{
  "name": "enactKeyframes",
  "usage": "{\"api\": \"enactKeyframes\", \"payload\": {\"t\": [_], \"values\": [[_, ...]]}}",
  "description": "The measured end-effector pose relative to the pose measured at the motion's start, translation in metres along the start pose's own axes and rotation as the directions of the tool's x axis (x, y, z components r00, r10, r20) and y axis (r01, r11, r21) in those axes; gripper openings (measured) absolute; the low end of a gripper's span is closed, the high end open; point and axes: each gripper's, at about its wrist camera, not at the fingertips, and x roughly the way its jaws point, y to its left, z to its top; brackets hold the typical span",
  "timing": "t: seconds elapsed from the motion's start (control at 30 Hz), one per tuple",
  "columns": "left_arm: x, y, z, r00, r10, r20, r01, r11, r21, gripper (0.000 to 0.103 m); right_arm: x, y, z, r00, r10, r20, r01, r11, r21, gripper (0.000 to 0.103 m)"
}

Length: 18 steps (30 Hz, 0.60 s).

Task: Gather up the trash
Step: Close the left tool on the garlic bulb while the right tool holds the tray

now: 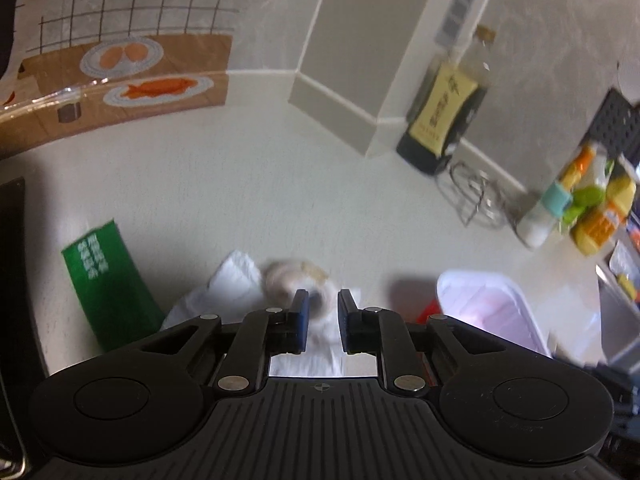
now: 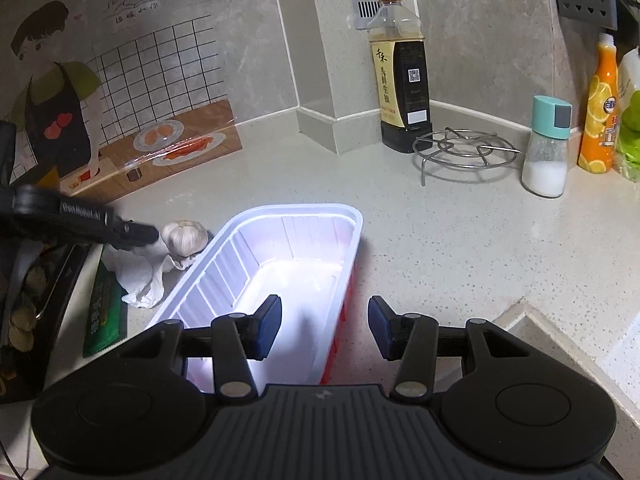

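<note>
None collected: white tray (image 2: 296, 264) is sitting empty.
Right gripper (image 2: 324, 326): hovering over the tray's near end, jaws apart, holding nothing.
Left gripper (image 1: 322, 308): reaching the garlic (image 2: 185, 236) at ten o'clock, jaws slightly apart around it, not clamping.
Remaining: crumpled tissue (image 2: 140, 276) and green packet (image 2: 102, 312) are lying beside the tray.

This is a home kitchen, seen at the corner of a pale speckled countertop (image 2: 420, 220) backed by grey stone-look wall panels. A soy sauce bottle (image 2: 402, 76), a wire steaming rack (image 2: 464, 150), a salt shaker with a teal lid (image 2: 547, 148) and an orange dish-soap bottle (image 2: 602, 108) stand along the wall. A splash-guard sticker showing a cook and plated fish (image 2: 120, 92) covers the left wall, and a head of garlic (image 2: 185, 236) lies on the counter.
</note>
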Motion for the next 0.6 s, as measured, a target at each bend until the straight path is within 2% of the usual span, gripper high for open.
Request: {"api": "enactKeyframes", "payload": {"t": [0.17, 0.3, 0.5, 0.57, 0.6], "values": [[0.024, -0.003, 0.01, 0.999, 0.047, -0.005, -0.047, 0.999, 0.006, 0.021, 0.002, 0.005, -0.003, 1.0, 0.005, -0.005, -0.005, 1.0, -0.021, 0.048], [0.039, -0.018, 0.012, 0.986, 0.165, 0.016, -0.165, 0.98, 0.115, 0.026, 0.004, 0.005, -0.005, 1.0, -0.001, -0.007, 0.001, 1.0, -0.028, 0.048], [0.04, -0.034, 0.003, 0.978, 0.204, 0.043, -0.208, 0.952, 0.225, 0.028, 0.009, 0.002, -0.004, 1.0, -0.011, -0.002, 0.011, 0.999, -0.039, 0.048], [0.04, -0.037, 0.002, 0.978, 0.203, 0.044, -0.208, 0.949, 0.236, 0.032, 0.012, 0.001, -0.003, 1.0, -0.007, -0.006, 0.007, 1.0, -0.029, 0.048], [0.041, -0.038, 0.001, 0.979, 0.199, 0.045, -0.204, 0.948, 0.243, 0.037, 0.013, 0.001, -0.004, 1.0, -0.003, -0.009, 0.003, 1.0, -0.025, 0.048]]}}
